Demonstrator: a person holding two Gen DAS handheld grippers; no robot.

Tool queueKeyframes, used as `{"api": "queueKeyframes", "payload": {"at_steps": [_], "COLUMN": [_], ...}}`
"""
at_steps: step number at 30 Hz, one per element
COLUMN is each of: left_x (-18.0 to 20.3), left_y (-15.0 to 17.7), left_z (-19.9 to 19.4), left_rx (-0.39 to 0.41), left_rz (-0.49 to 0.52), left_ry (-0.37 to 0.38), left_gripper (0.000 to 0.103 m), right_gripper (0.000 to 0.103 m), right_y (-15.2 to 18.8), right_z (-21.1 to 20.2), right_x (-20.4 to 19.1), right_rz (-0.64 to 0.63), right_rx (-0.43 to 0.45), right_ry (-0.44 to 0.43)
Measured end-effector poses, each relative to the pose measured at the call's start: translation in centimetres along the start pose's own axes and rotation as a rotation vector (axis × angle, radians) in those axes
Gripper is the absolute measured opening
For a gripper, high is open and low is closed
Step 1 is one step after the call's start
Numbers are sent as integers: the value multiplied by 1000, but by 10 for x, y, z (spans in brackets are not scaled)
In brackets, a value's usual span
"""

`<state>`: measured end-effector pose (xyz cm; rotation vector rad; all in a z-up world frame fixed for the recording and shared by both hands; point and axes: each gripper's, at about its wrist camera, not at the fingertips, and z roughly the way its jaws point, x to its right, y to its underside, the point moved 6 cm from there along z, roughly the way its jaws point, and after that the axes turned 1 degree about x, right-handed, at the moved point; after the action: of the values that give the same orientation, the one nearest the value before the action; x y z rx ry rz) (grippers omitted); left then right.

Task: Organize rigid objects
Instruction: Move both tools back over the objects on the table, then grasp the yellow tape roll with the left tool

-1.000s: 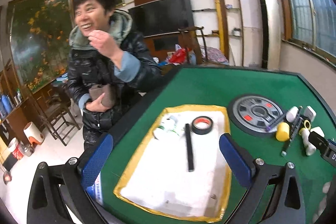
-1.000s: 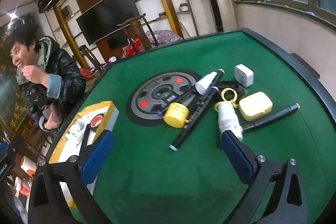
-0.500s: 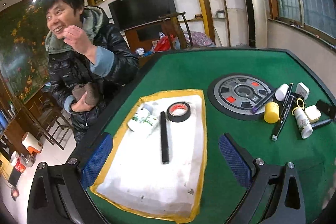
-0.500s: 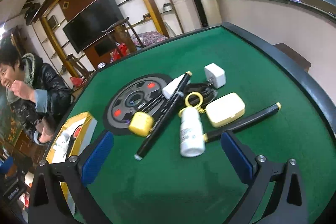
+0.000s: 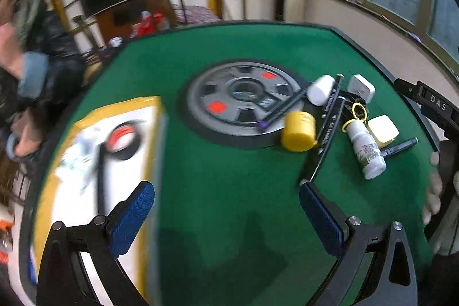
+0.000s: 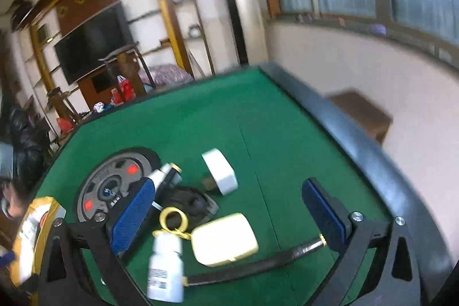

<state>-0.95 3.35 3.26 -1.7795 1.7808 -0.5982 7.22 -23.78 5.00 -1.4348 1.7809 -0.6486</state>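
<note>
A pile of small items lies on the green table: a yellow jar (image 5: 298,131), a white bottle (image 5: 367,148), a cream case (image 5: 383,129), a white adapter (image 5: 361,86), long black pens (image 5: 327,128) and a black marker (image 5: 400,146). My left gripper (image 5: 226,205) is open over bare felt, between the pile and the white mat (image 5: 74,205). My right gripper (image 6: 229,208) is open right above the pile; the cream case (image 6: 223,240), the white bottle (image 6: 166,268) and the marker (image 6: 258,265) lie between its fingers, and the adapter (image 6: 221,174) lies just beyond.
A grey round disc (image 5: 243,99) is set in the table's middle. The yellow-edged mat holds a black tape roll (image 5: 123,139) and a black stick (image 5: 100,177). A person in a dark jacket (image 5: 43,62) stands at the far left. The raised table rim (image 6: 358,151) runs to the right.
The left gripper has swung right, from over the mat toward the pile. The right gripper has moved forward and down, so the case and bottle now lie between its fingers.
</note>
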Motion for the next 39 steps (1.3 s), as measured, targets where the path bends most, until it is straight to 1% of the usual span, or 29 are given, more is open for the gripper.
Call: {"api": "queueKeyframes", "payload": {"at_steps": [2, 4, 5, 6, 7, 10, 12, 16, 17, 19, 20, 21, 24, 27, 30, 32, 36, 39], "left_x": [13, 21, 25, 27, 29, 35, 39, 50, 53, 58, 62, 66, 70, 62, 50, 48, 38, 19], "left_y": [-10, -21, -25, -29, -33, -40, -44, -45, -45, -45, -44, -43, -42, -42, -39, -34, -22, -12], "left_z": [14, 27, 31, 36, 42, 51, 54, 62, 64, 68, 70, 72, 67, 58, 38, 20, -7, -28], "left_rx": [6, 6, 7, 8, 4, 9, 16, 4, 3, -3, -16, -33, -20, -13, 5, 24, 64, 87], "left_rz": [2, -27, -41, -50, -53, -49, -31, 2, 10, 25, 31, 35, 41, 0, -29, -16, 20, 10], "left_ry": [36, 96, 122, 144, 154, 163, 148, 147, 146, 163, 183, 200, 193, 199, 207, 184, 143, 127], "left_gripper": [100, 95, 91, 86, 85, 84, 84, 83, 79, 67, 49, 45, 44, 44, 44, 44, 44, 44], "right_gripper": [102, 102, 102, 102, 102, 102, 102, 102, 102, 102, 102, 102, 102, 102, 102, 102, 102, 102], "right_y": [3, 3, 3, 3, 3, 5, 6, 6, 7, 7, 7, 7, 7, 8, 11, 14, 20, 20], "right_z": [5, 6, 5, 5, 4, 3, 3, 0, 0, 1, 1, 1, 3, 3, 5, 6, 7, 0], "right_x": [7, 9, 9, 7, 6, 3, 1, -4, -5, -6, -7, -8, -9, -12, -16, -19, -27, -39], "right_rz": [11, 32, 31, 23, 14, 2, -1, -17, -22, -27, -29, -29, -37, -49, -62, -73, -109, -132], "right_rx": [-25, -30, -29, -26, -23, -25, -30, -26, -26, -29, -30, -31, -35, -38, -43, -52, -48, -42], "right_ry": [22, 6, 2, 5, 8, -5, -10, -12, -11, -12, -13, -13, -16, -27, -40, -51, -40, -72]}}
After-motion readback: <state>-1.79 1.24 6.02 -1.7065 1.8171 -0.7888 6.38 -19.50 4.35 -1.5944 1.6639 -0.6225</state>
